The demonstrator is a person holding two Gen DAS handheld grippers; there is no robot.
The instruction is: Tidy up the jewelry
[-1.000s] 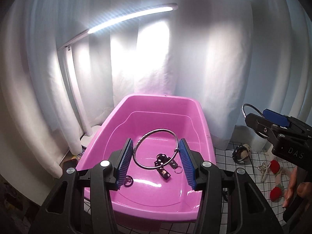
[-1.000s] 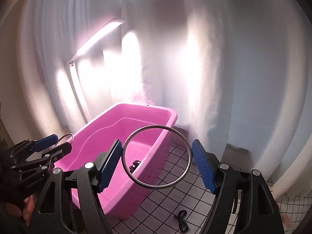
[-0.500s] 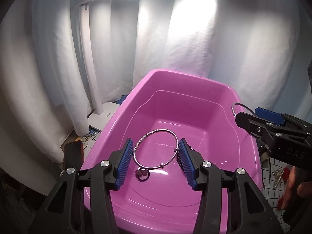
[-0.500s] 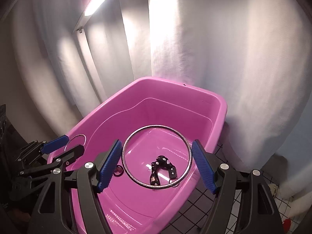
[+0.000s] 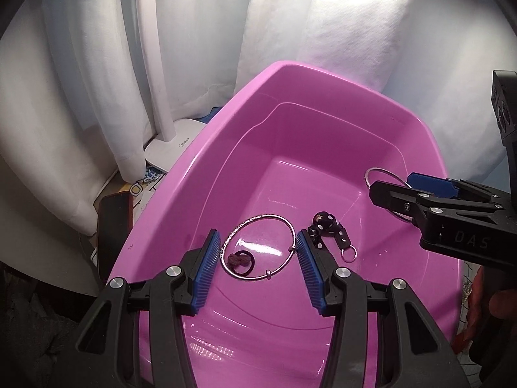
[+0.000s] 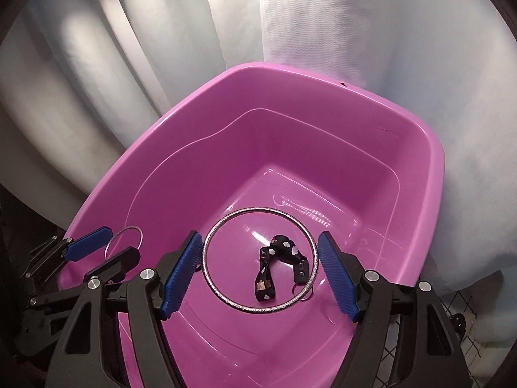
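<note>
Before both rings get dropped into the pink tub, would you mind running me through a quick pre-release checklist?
1. Left gripper holds the thin silver ring between its pads: ok.
2. Right gripper holds the larger glittery ring: ok.
3. Both rings are over the pink tub, inside its rim: ok.
4. Grippers clear of each other: ok.
5. Landing spot free: not ok, the black patterned strap lies under the larger ring.
6. Height above the tub floor: cannot tell.

two silver bangles (image 5: 258, 247) (image 6: 260, 260) held above pink tub (image 5: 226, 148)
</note>
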